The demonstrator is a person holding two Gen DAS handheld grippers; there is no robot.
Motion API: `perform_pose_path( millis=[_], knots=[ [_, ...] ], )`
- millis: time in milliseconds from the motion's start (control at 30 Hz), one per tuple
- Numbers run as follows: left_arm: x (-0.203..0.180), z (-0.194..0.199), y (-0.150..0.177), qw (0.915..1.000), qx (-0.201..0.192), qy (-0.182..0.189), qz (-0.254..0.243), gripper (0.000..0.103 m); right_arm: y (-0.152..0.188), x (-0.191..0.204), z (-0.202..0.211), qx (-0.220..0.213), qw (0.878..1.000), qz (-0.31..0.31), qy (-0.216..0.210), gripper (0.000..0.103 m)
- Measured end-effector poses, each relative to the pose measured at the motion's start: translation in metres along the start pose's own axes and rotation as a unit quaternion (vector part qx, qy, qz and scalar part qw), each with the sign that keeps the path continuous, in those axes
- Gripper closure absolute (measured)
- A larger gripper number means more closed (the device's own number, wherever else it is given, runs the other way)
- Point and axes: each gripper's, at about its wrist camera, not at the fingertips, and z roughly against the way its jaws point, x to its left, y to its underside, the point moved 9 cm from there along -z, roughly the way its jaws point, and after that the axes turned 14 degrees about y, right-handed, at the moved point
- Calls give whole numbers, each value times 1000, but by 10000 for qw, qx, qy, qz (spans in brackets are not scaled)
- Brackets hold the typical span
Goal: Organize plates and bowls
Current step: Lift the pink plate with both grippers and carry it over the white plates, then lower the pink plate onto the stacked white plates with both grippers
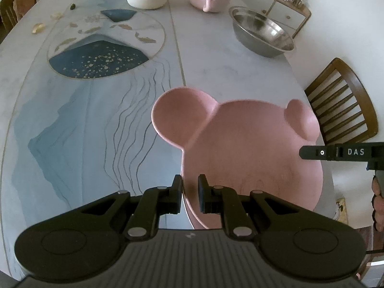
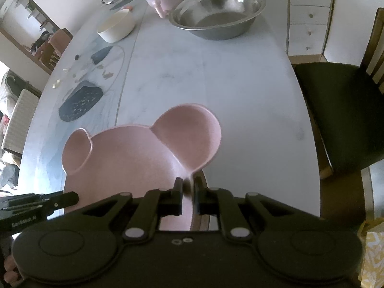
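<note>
Pink bear-shaped plate [image 1: 252, 148] [image 2: 124, 158] pinched at opposite rims by both narrowed jaws.

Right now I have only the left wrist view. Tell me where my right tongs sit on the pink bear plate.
Observer: The right tongs are closed on the rim of the pink bear plate, at the notch just below its larger ear.
Operator: Report what lies to the right of that grip.
Observer: A dark chair seat sits close against the table edge; your view shows only the chair's slatted back.
Operator: Check below the seat too.
Observer: A yellow patterned bag shows at the lower right, beyond the table's near corner.
</note>
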Motion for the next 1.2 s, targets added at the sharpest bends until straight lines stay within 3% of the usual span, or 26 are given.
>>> perform_pose_path(
  millis=[433,567,633,833,967,1200],
  knots=[
    [2,2,-2,9999,-10,22,-147,90,4,1,2,-56,9999,-33,156,83],
    [3,7,-4,9998,-60,105,-164,90,6,-1,10,-146,9996,29,259,72],
    [3,10,-5,9997,-91,111,-200,90,7,0,16,-234,9992,114,291,65],
    [2,21,-11,9993,-226,108,-285,90,4,6,32,-461,9979,269,356,62],
    [-4,32,-20,9983,-397,96,-426,90,0,14,48,-714,9959,438,340,52],
    [-20,50,-43,9948,-749,135,-675,89,-12,33,76,-1182,9903,681,273,49]
  ],
)
